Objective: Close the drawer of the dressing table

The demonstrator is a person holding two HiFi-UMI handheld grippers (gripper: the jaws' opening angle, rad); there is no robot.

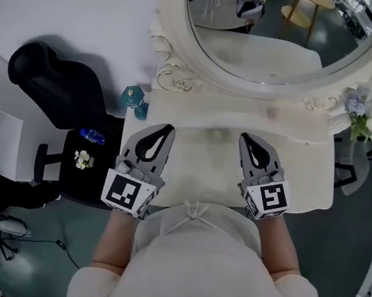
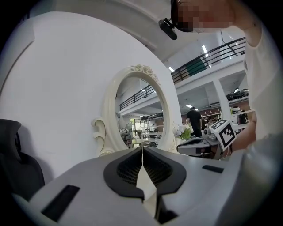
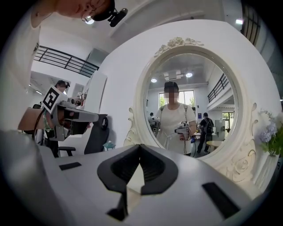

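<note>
The cream dressing table [image 1: 203, 175] stands before me with its oval mirror [image 1: 278, 54] at the back. No drawer shows in any view; my body and the table top cover the front. My left gripper [image 1: 169, 128] hovers over the left of the top, shut, with nothing between its fingers. My right gripper [image 1: 244, 137] hovers over the right of the top, also shut and empty. Both point level at the mirror. In the left gripper view the jaw tips [image 2: 142, 148] meet. In the right gripper view the tips [image 3: 140, 145] meet below the mirror [image 3: 190, 101].
A black office chair [image 1: 62, 90] stands left of the table, against the white wall. A teal object [image 1: 136, 98] sits at the table's back left corner. A vase of pale flowers [image 1: 363, 113] stands at the back right. A dark stool [image 1: 85, 163] with small items is at the left.
</note>
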